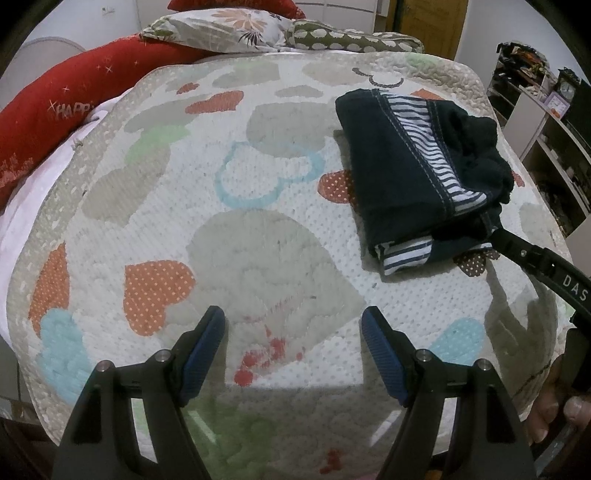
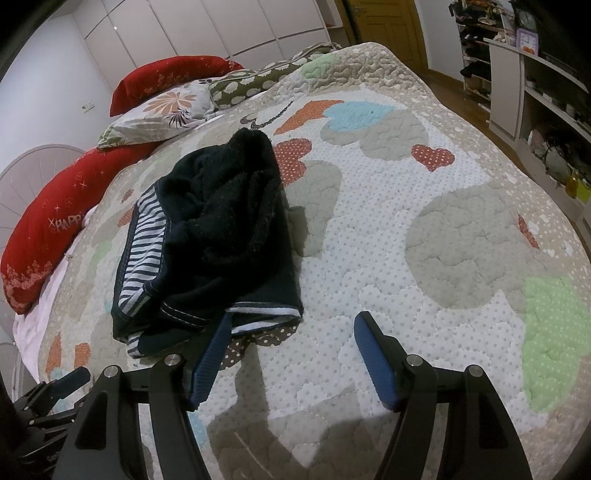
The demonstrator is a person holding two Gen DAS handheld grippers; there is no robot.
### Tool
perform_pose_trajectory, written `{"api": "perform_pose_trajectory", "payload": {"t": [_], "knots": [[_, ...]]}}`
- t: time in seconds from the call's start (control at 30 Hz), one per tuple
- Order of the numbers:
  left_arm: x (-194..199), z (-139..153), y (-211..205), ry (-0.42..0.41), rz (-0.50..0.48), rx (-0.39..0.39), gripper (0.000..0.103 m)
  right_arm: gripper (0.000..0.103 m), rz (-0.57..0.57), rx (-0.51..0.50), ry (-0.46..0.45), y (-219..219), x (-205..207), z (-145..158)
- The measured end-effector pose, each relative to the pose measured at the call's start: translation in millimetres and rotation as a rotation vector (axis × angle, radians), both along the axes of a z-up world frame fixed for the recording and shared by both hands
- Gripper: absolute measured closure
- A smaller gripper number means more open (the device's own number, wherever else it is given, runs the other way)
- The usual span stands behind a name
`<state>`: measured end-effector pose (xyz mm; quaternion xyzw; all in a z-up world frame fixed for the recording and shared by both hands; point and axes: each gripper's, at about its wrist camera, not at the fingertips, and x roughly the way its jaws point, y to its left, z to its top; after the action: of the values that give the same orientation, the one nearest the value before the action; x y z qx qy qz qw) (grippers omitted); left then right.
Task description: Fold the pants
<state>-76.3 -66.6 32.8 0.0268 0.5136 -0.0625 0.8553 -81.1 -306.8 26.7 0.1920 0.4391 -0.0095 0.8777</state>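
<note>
The dark navy pants (image 1: 399,166) with a blue-and-white striped lining lie folded in a thick bundle on the quilted bedspread (image 1: 258,240). My left gripper (image 1: 293,314) hovers open over bare quilt, well to the left of the pants, with nothing between its blue pads. In the right wrist view the pants (image 2: 221,229) lie just ahead and to the left. My right gripper (image 2: 293,321) stands open, its left pad (image 2: 210,354) touching the bundle's near hem and its right pad over bare quilt. One right finger (image 1: 524,251) shows in the left wrist view, reaching the bundle's near corner.
Red pillows (image 1: 55,99) and a floral pillow (image 1: 221,33) line the head of the bed. Shelves (image 2: 535,92) full of small items stand past the bed's right edge, near a wooden door (image 2: 388,26). A person's hand (image 1: 554,417) holds the right gripper's handle.
</note>
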Motion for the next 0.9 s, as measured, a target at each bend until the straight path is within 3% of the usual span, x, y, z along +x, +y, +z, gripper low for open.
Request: {"api": "perform_pose_trajectory", "payload": {"t": [0.23,0.33,0.47,0.9], "knots": [[1,-4,-1,-0.005,0.001,-0.007,0.026,0.028,0.004,-0.007,0.003,1,2,-4],[3,-11,-3,-0.016,-0.011,-0.014,0.010,0.026,0.009,-0.022,0.001,4,3,-6],[8,-20,-6,-0.016,-0.018,-0.002,0.000,0.025,0.019,-0.051,-0.002,8,4,-5],[16,-23,-9,-0.014,0.016,-0.012,0.000,0.025,0.020,-0.042,-0.010,6,2,-2]]}}
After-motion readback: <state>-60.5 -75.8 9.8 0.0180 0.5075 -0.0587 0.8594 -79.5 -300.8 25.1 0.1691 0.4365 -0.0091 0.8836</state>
